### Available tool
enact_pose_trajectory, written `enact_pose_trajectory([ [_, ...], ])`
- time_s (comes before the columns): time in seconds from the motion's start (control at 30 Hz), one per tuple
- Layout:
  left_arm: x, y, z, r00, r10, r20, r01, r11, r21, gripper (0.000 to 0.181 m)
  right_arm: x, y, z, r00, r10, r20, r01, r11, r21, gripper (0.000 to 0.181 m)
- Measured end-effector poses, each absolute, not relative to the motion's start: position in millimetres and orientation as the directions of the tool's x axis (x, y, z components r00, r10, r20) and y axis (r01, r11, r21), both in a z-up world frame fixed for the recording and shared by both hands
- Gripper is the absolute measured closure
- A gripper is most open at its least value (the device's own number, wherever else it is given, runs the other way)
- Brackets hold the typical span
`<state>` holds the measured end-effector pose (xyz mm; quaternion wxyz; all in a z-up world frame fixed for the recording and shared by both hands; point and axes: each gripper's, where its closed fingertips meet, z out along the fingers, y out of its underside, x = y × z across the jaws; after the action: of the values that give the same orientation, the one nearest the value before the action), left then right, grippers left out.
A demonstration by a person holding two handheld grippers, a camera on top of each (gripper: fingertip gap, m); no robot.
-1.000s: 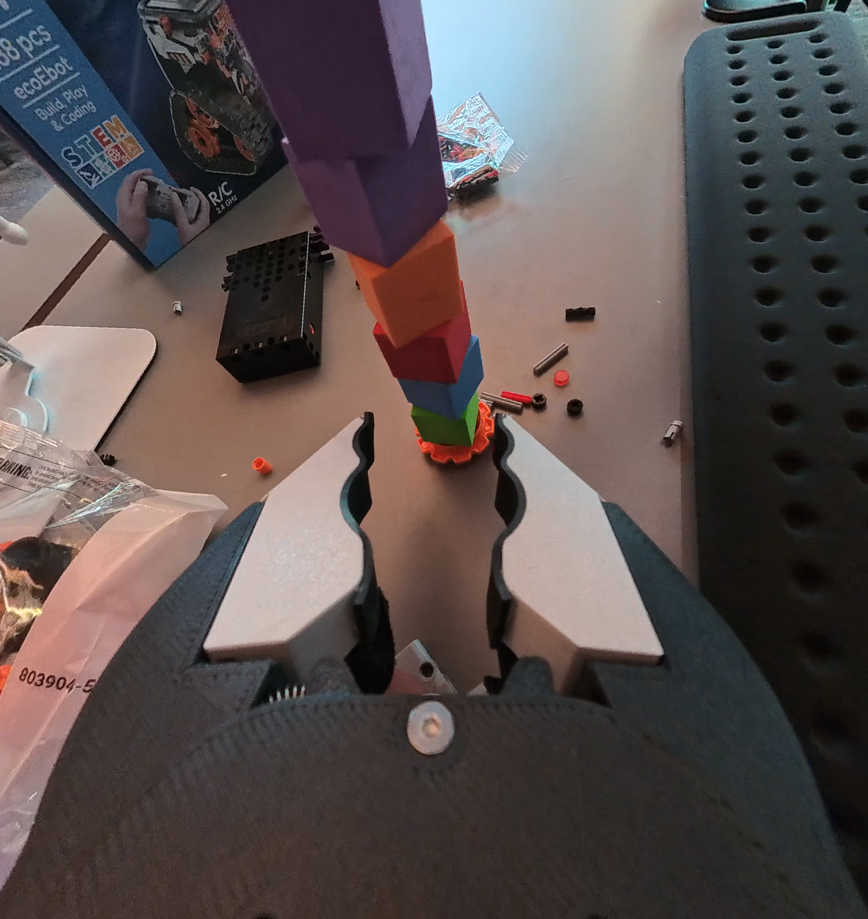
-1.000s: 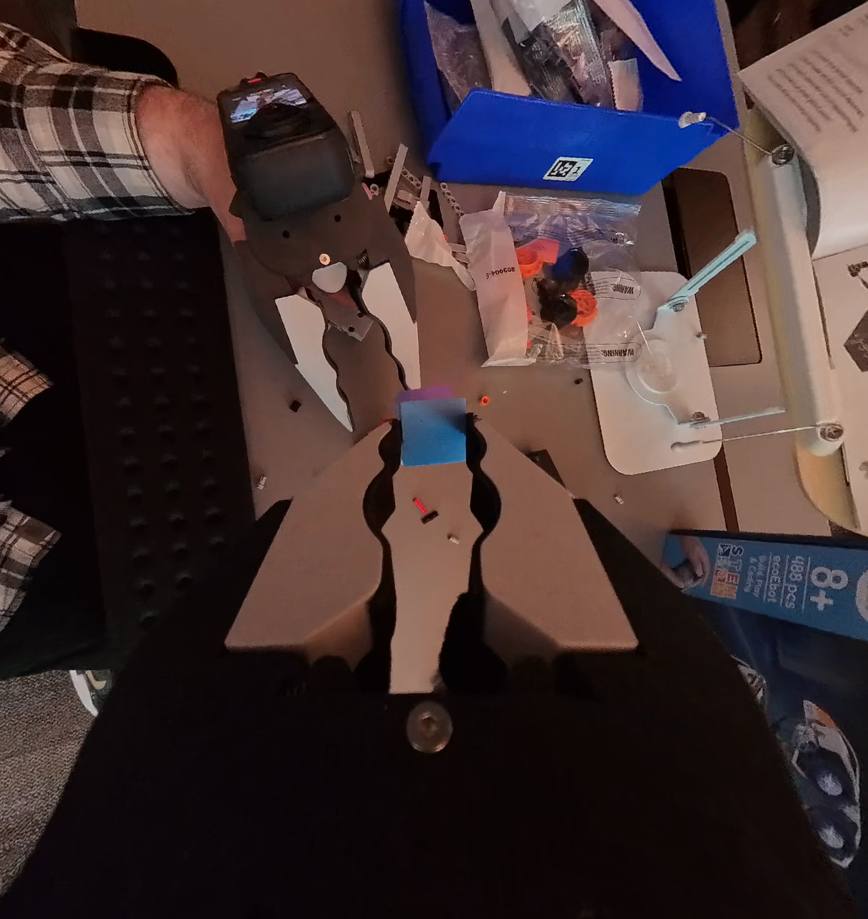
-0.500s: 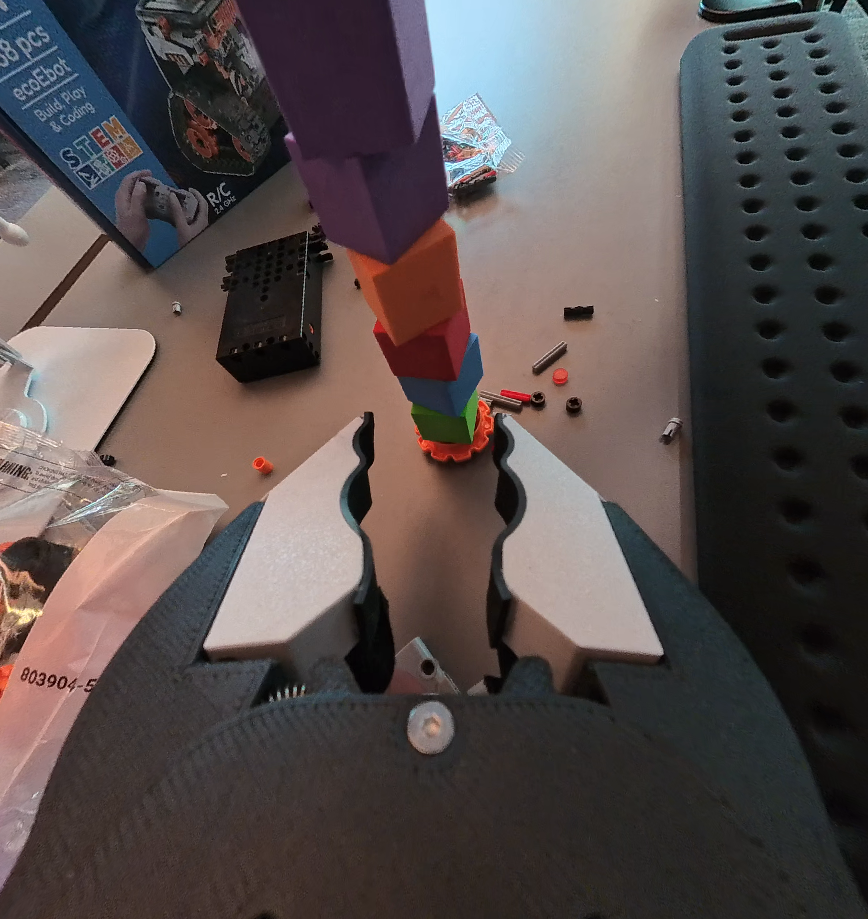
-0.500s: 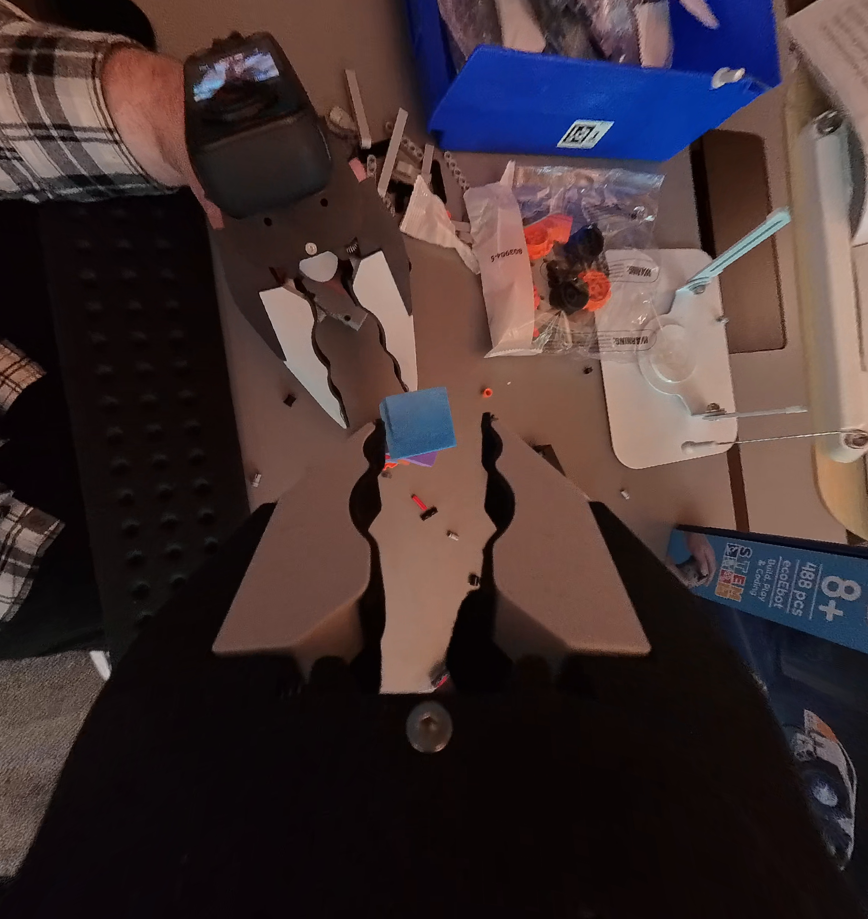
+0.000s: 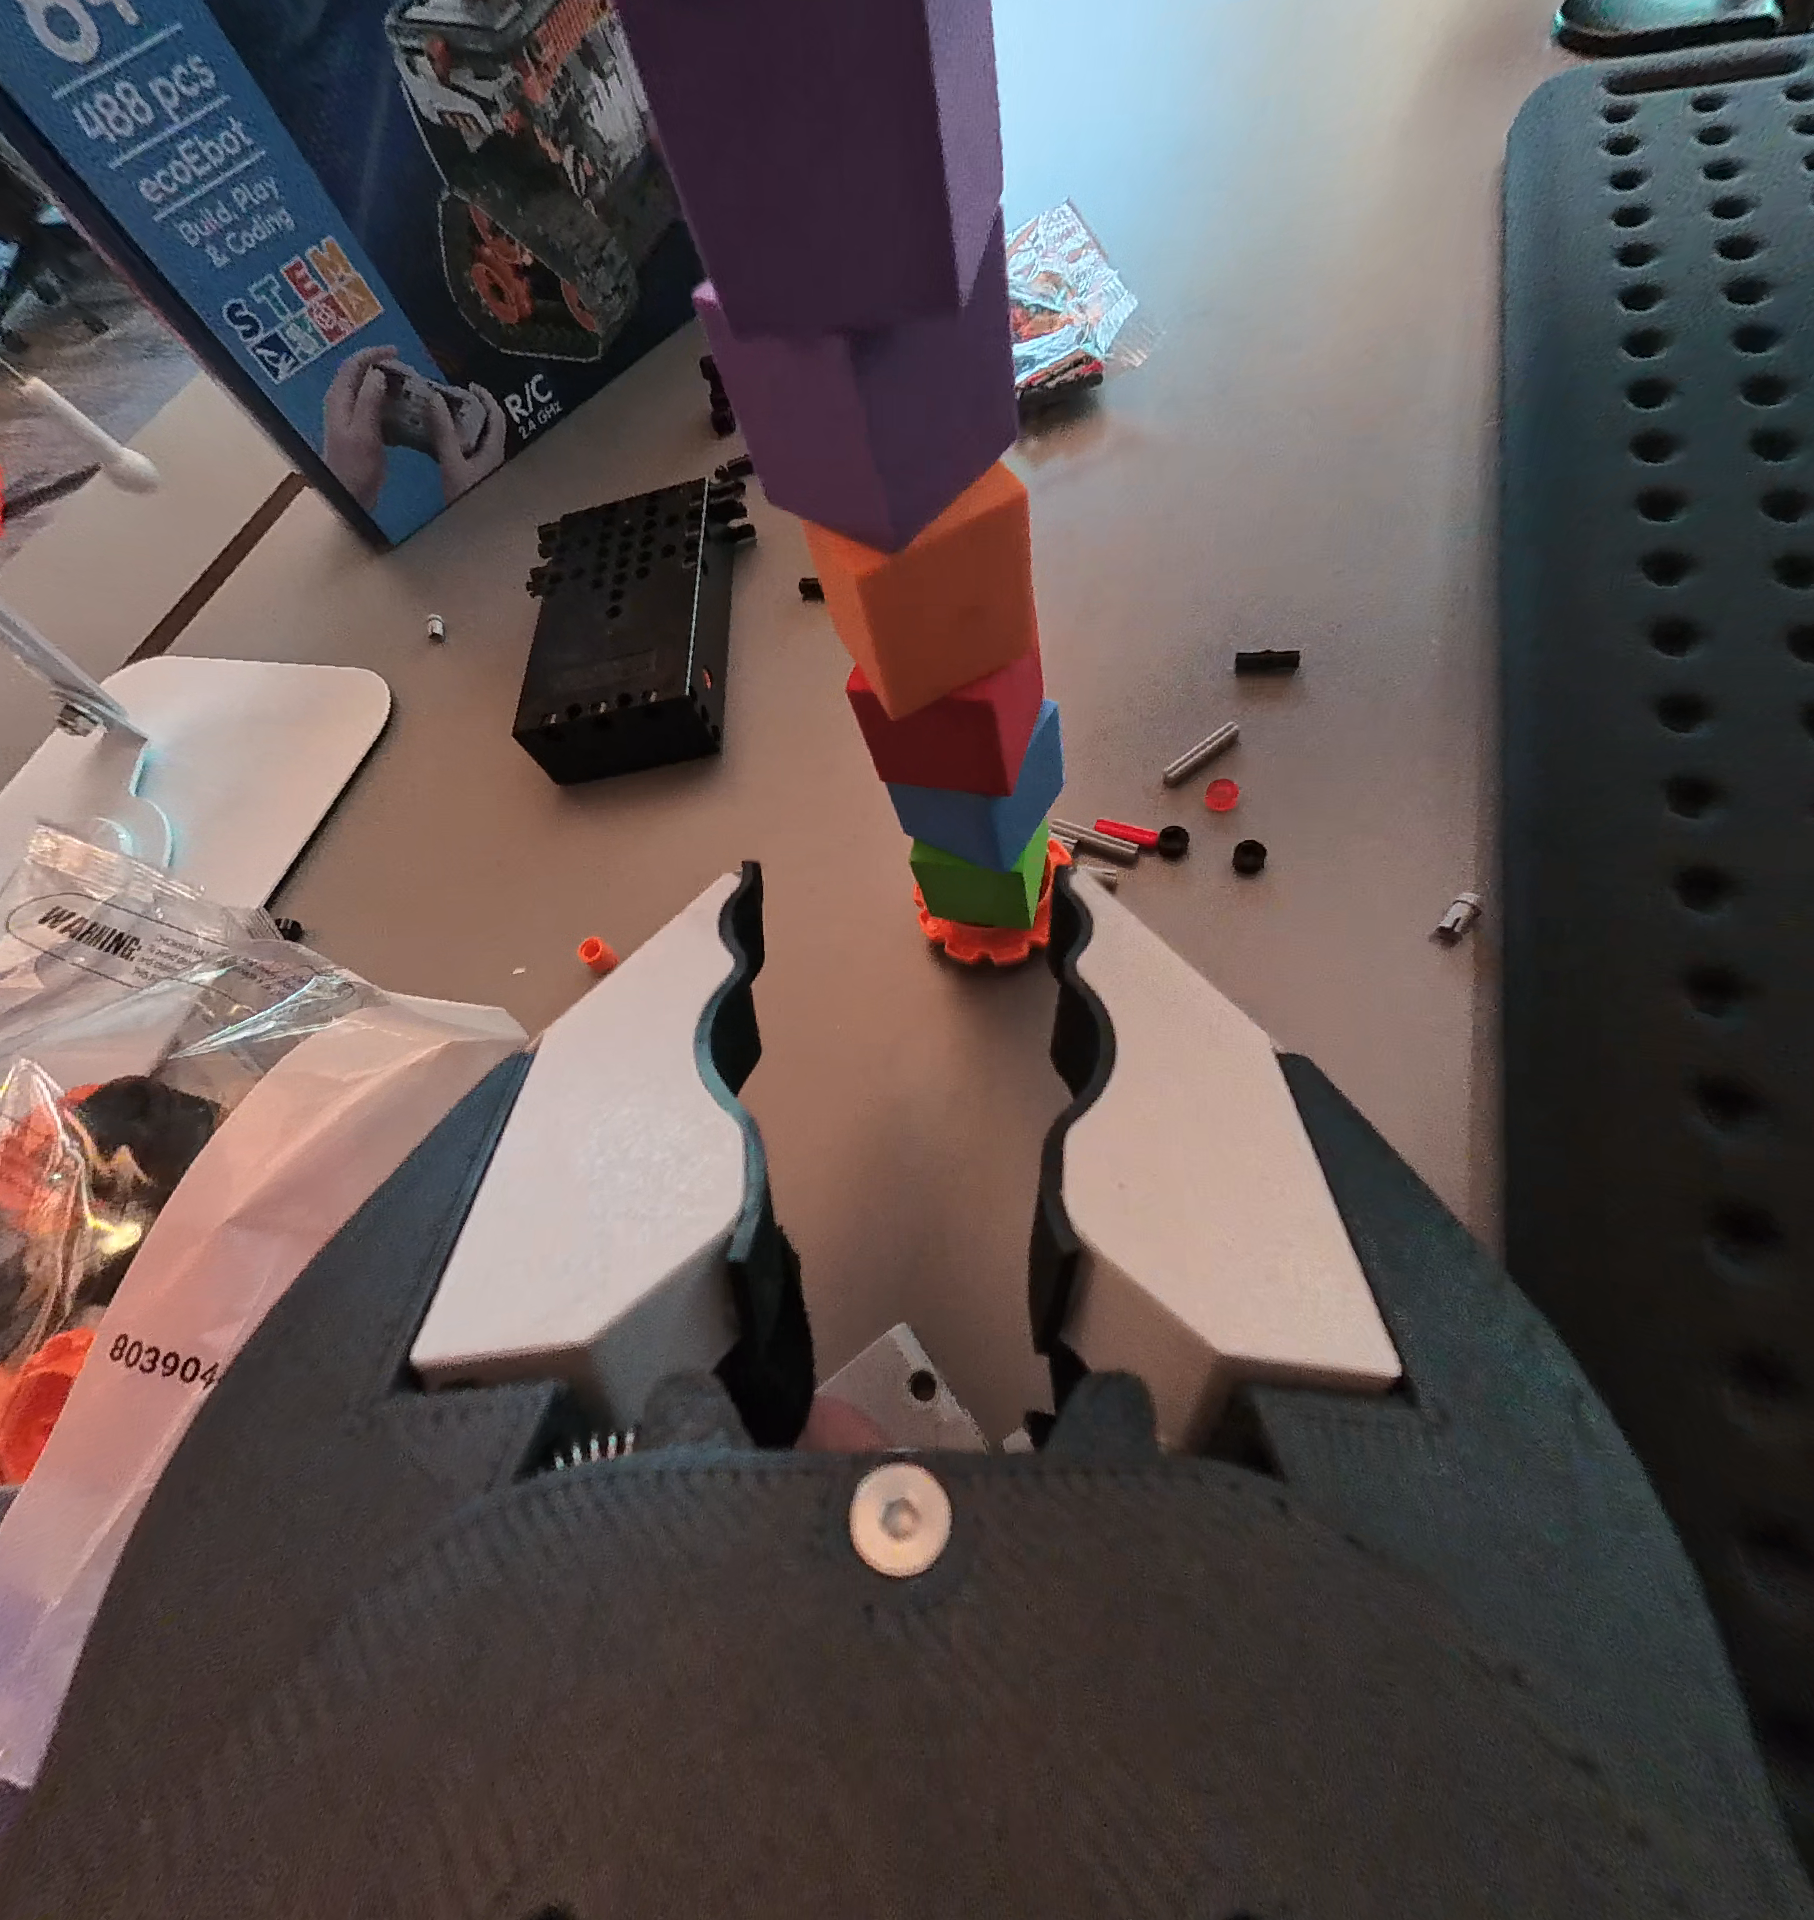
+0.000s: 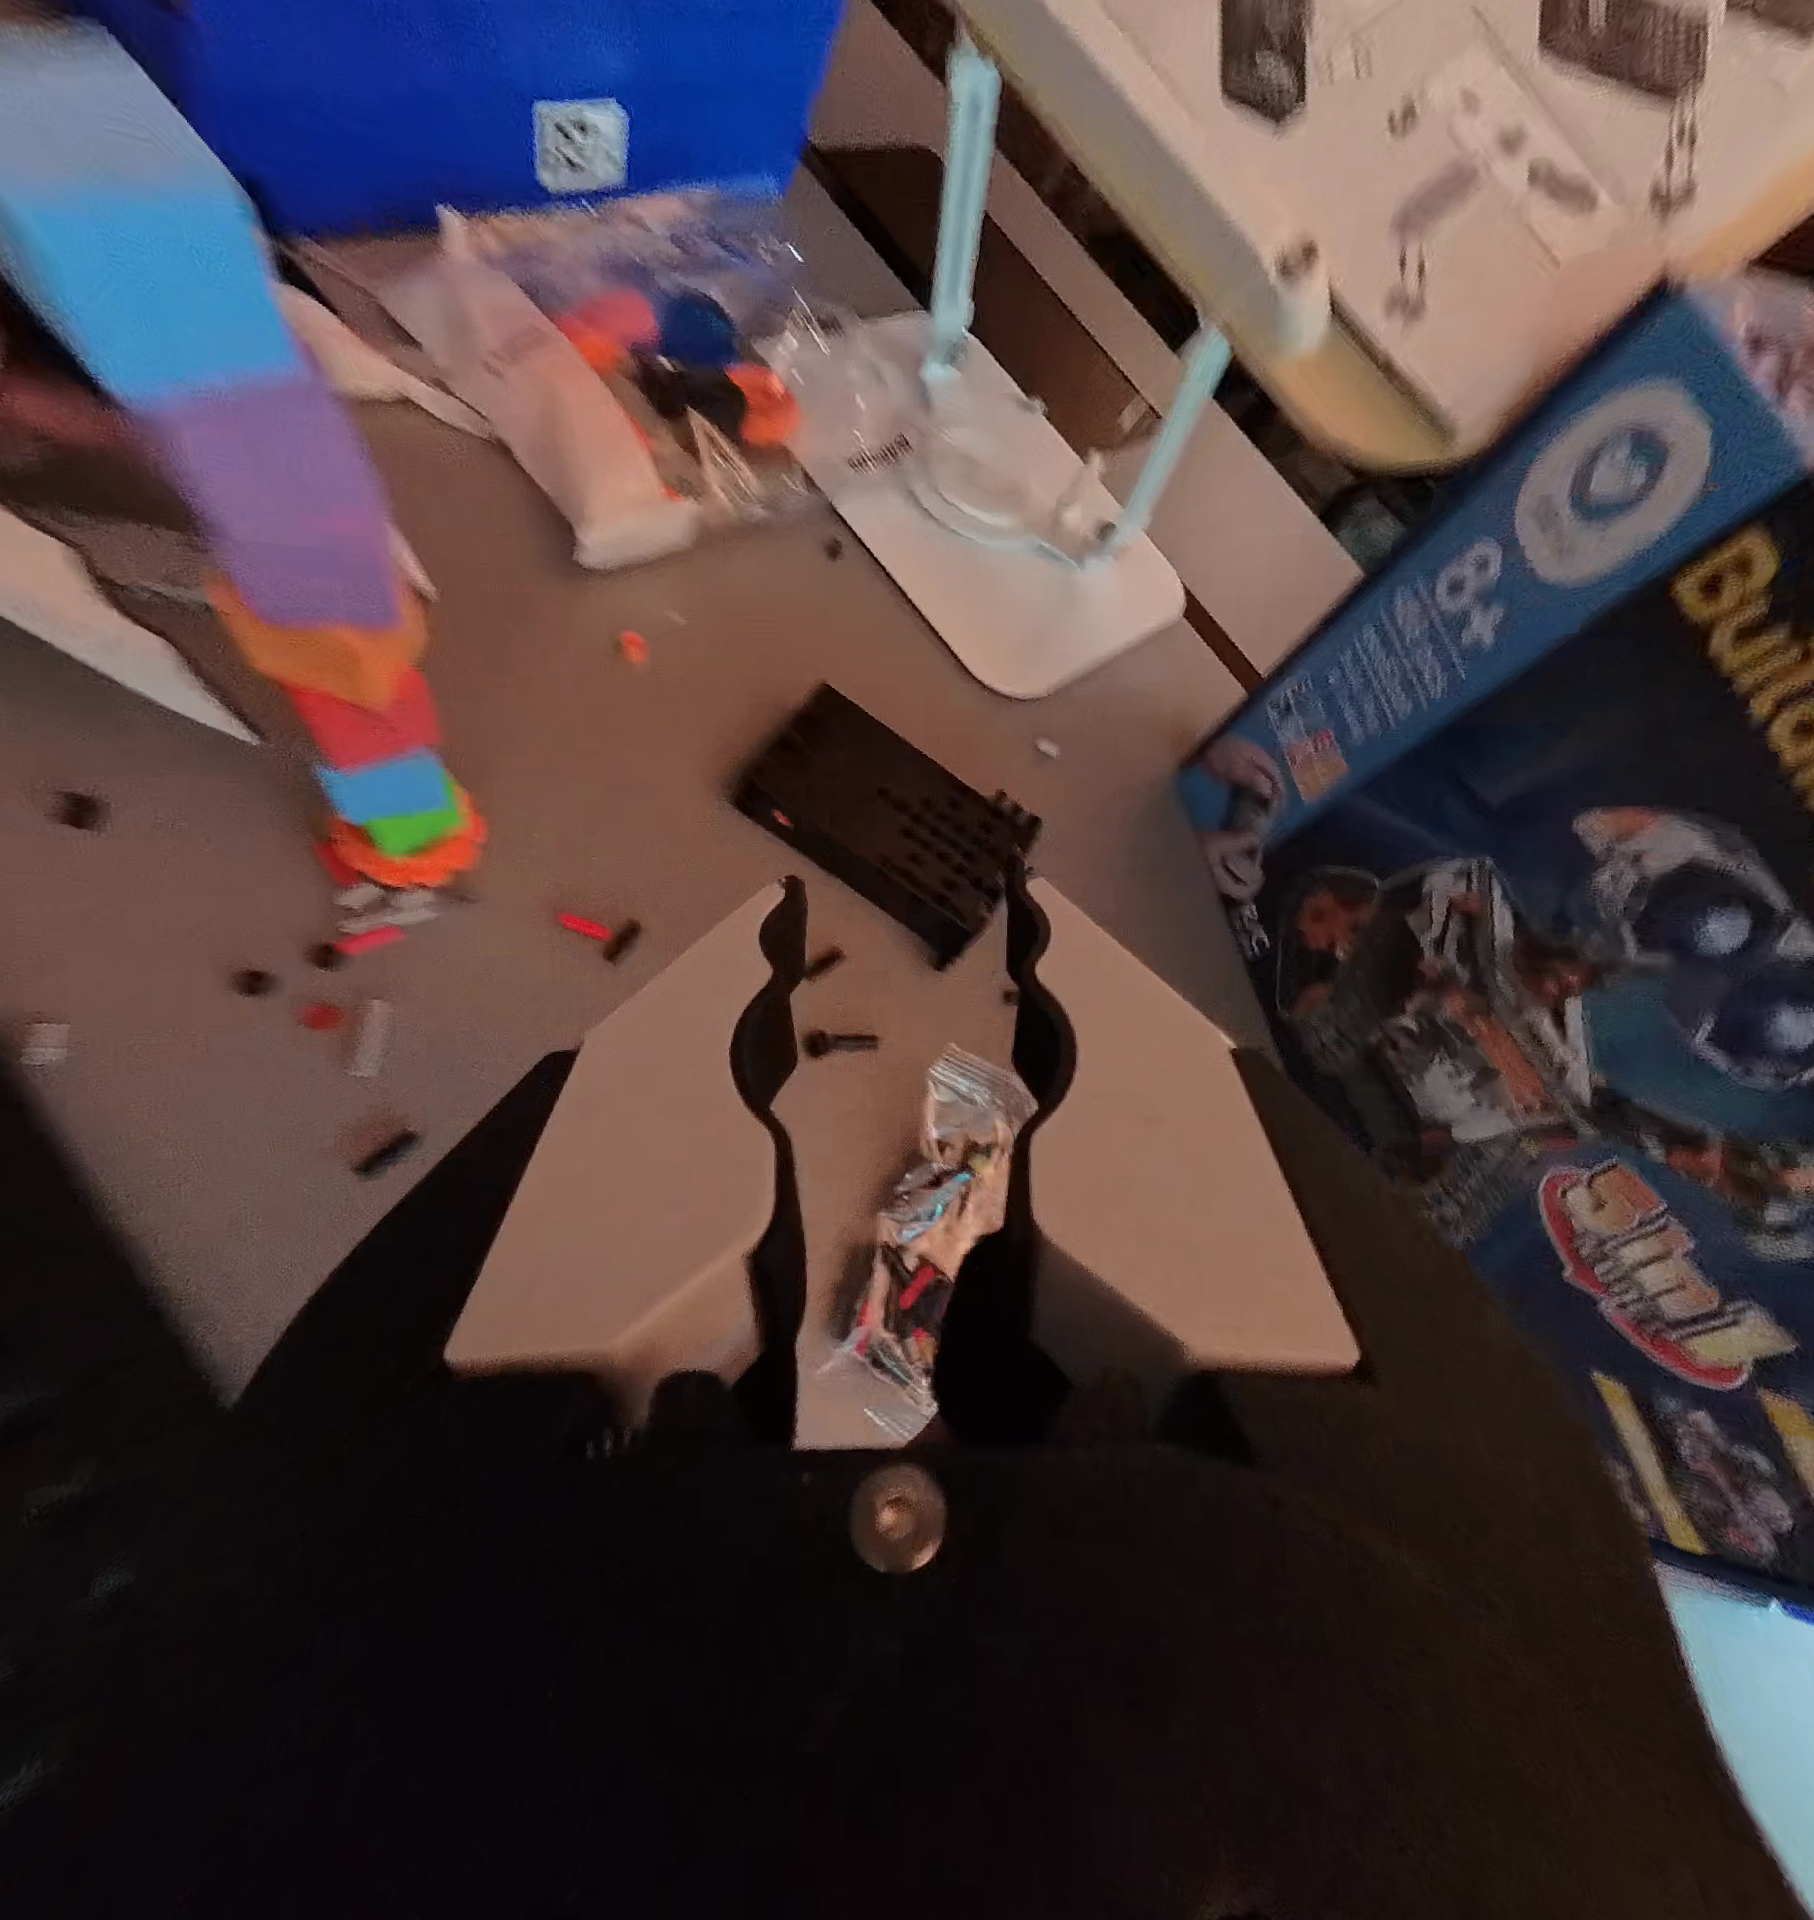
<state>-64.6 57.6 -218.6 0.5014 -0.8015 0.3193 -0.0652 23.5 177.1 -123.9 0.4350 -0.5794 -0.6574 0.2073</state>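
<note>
A leaning tower of foam cubes [image 5: 944,613] stands on an orange gear [image 5: 970,940]: green, blue, red and orange cubes, then two purple ones. Its top runs out of the left wrist view. My left gripper [image 5: 905,904] is open and empty, low over the table, its fingertips on either side of the gear and the green cube [image 5: 970,883] without touching them. The right wrist view is blurred and shows the tower [image 6: 363,717] at the left with a light blue cube [image 6: 124,239] on top. My right gripper [image 6: 903,894] is open and empty, away to the tower's right.
A blue kit box [image 5: 290,239] and a black perforated block [image 5: 622,644] lie behind the tower. Plastic parts bags [image 5: 103,1091] and a white stand base [image 5: 238,748] are at the left, a dark perforated pad [image 5: 1692,727] at the right. Small loose parts [image 5: 1204,800] are scattered around, with a small bag [image 6: 944,1174] under my right gripper. Tip to tip, the grippers are about 20 cm apart. The black perforated block [image 5: 622,644] is about 15 cm from both grippers' fingertips. The right camera catches it too, in the right wrist view [image 6: 846,776].
My right gripper opened, left the light blue cube on top of the tower, then swung away to the right and lower. My left gripper stayed still and open.
</note>
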Motion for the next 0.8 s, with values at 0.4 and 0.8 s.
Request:
enact_pose_trajectory([
  [0.4,-66,62,-226,0.795,-0.561,-0.231,-0.464,-0.319,-0.826,0.125,31,236,-208,0.273,0.842,0.466,0.623,0.215,-0.752,0.146],
  [0.8,-60,58,-236,0.764,-0.591,-0.259,-0.521,-0.328,-0.788,0.132,38,245,-203,0.335,0.840,0.427,0.580,0.173,-0.796,0.148],
])
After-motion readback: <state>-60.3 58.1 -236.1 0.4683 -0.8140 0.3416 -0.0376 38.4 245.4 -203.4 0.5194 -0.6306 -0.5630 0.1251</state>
